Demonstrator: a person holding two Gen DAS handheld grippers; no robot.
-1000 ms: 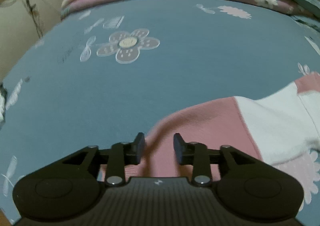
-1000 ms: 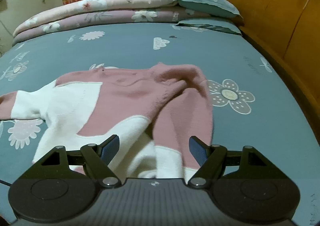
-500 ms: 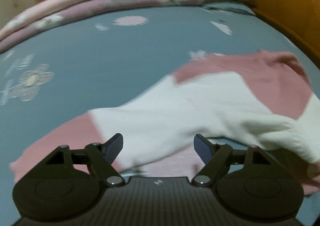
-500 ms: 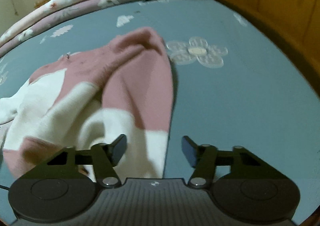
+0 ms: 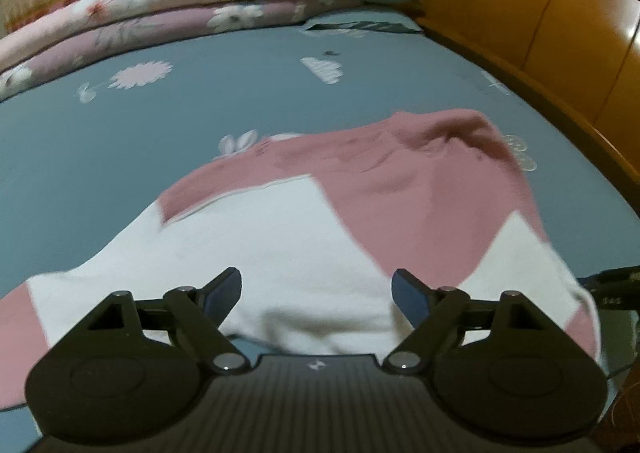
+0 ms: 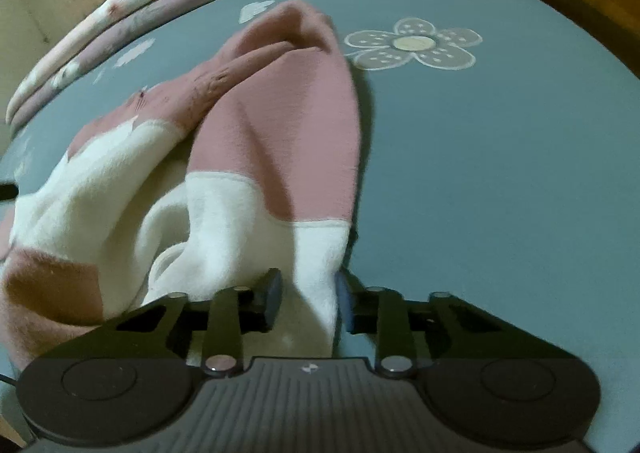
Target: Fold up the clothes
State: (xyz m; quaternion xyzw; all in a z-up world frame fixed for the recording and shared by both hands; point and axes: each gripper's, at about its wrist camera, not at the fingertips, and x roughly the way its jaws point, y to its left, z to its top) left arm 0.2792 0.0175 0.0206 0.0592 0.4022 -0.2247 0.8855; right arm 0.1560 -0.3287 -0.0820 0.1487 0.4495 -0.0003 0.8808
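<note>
Left gripper spread wide; right gripper closed on cloth.

Left gripper (image 5: pixel 316 293): both fingers apart, blue pads (image 5: pixel 408 295) facing each other with a broad gap, nothing between them; white fabric of the sweater (image 5: pixel 320 237) lies just ahead of the tips. Right gripper (image 6: pixel 306 295): fingers drawn near together, pads pressing a white fold of the sweater from either side, the cloth rising ahead of the tips.

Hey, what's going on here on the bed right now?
A person with a handheld gripper in each hand is folding a pink and white fleece sweater spread on the blue-grey flowered bedsheet. The right gripper has its fingers closed on the white cuff of a sleeve. The left gripper is open above the sweater's white hem, holding nothing.
</note>
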